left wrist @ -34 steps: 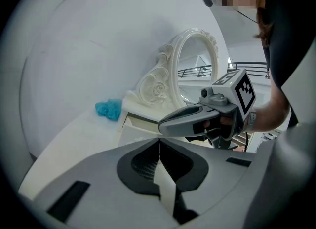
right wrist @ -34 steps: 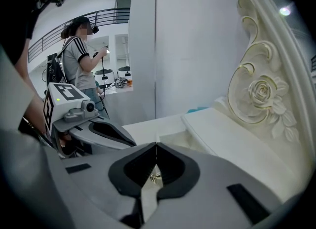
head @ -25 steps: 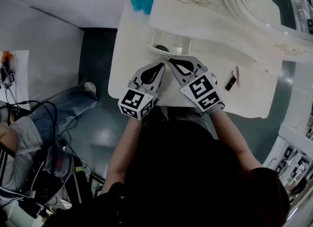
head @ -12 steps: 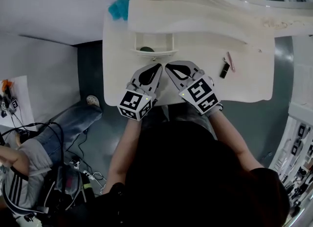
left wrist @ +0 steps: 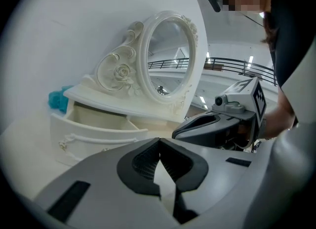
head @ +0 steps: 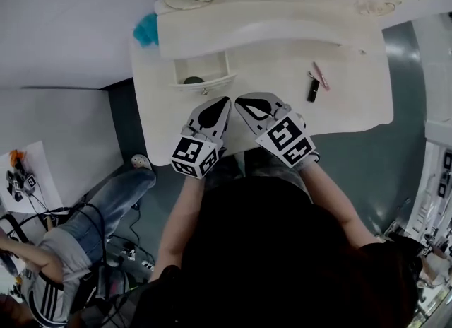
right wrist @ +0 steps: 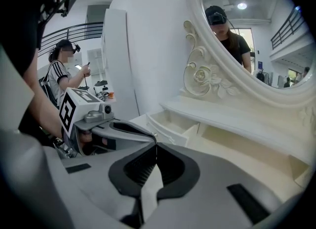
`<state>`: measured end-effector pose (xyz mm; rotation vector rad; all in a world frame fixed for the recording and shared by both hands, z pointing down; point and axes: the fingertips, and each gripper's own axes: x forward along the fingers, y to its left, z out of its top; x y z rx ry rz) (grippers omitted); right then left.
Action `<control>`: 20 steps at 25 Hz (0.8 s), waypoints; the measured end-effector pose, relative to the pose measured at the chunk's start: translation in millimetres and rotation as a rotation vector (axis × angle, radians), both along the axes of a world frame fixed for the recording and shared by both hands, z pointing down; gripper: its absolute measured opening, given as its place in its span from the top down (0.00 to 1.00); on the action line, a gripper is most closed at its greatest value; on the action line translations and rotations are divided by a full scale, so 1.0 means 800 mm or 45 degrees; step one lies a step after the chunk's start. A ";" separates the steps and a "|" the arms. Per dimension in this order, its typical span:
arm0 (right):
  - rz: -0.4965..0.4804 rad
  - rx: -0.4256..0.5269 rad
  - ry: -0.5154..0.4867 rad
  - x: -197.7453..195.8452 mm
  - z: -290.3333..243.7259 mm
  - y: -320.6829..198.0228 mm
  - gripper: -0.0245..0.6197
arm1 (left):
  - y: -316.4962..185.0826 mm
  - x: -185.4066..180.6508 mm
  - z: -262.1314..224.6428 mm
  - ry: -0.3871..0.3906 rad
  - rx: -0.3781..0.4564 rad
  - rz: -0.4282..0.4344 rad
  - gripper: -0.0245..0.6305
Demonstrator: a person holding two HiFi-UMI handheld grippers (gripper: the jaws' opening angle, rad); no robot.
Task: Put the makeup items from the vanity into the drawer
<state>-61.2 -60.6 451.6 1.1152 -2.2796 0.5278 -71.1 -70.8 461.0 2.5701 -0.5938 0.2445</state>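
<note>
1. Drawer [head: 209,84] stands pulled open at the worktop's [head: 353,111] left. One dark round item [head: 192,80] lies inside.
2. Left gripper [head: 224,102]: clenched, nothing between the jaws, tip just in front of the drawer. Judgement: keep it parked there, clear of the drawer mouth.
3. Right gripper [head: 240,102]: also clenched and empty, tip close beside the left one.
4. Makeup left out: a black tube [head: 312,93] and a thin pink item [head: 321,75], just beside each other, well to the right of both grippers. Cannot tell whether they touch.
5. Step in hand, as judged: reach right with the right gripper.
   - Open the jaws before descending.
   - Straddle the black tube across its narrow side and close at mid-length.
   - Avoid nudging the pink item.
</note>
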 end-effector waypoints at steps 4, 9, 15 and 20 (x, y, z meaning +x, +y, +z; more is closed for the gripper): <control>0.058 -0.006 -0.010 0.021 0.003 0.011 0.93 | 0.010 0.026 -0.002 0.003 0.002 0.072 0.95; 0.143 -0.009 -0.024 0.046 0.007 0.025 0.93 | 0.021 0.054 0.000 0.000 0.006 0.153 0.95; 0.240 -0.021 -0.040 0.074 0.014 0.042 0.93 | 0.038 0.086 0.006 -0.014 -0.010 0.256 0.95; 0.318 -0.016 -0.041 0.100 0.016 0.055 0.93 | 0.053 0.113 0.011 -0.022 -0.015 0.337 0.95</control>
